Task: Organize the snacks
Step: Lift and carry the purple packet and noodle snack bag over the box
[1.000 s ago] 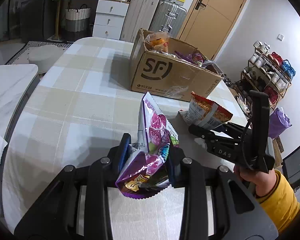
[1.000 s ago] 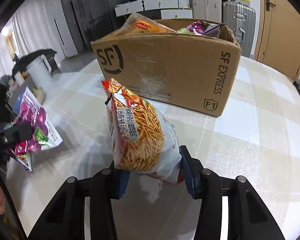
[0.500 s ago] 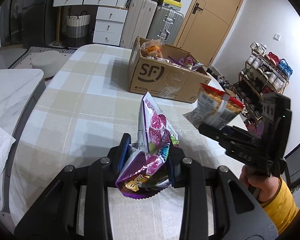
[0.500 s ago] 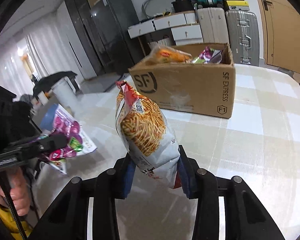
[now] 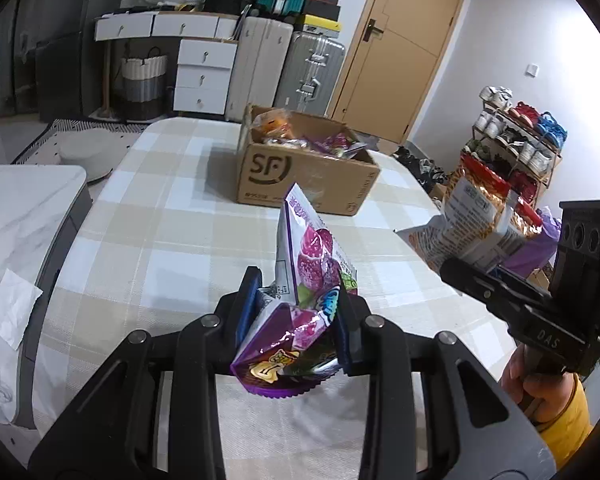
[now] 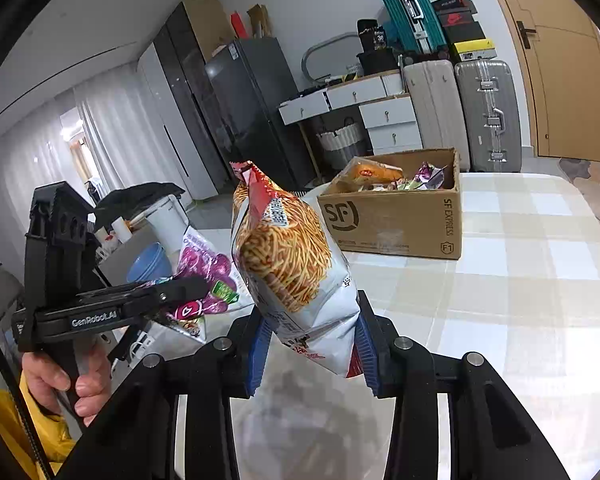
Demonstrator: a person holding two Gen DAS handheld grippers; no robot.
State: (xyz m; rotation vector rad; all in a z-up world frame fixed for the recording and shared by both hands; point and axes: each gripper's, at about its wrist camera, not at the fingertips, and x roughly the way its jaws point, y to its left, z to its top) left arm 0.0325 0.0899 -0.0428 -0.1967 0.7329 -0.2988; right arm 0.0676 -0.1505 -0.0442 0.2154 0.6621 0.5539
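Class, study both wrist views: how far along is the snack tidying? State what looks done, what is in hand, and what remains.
Done: several packets already lie in the cardboard box. In hand: the left gripper is shut on the purple snack bag; the right gripper is shut on the noodle snack bag, both above the table. Left: both bags still need to go into the box.

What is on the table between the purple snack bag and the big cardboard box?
Nothing: only bare checked tablecloth lies between the purple snack bag and the cardboard box, in the left wrist view.
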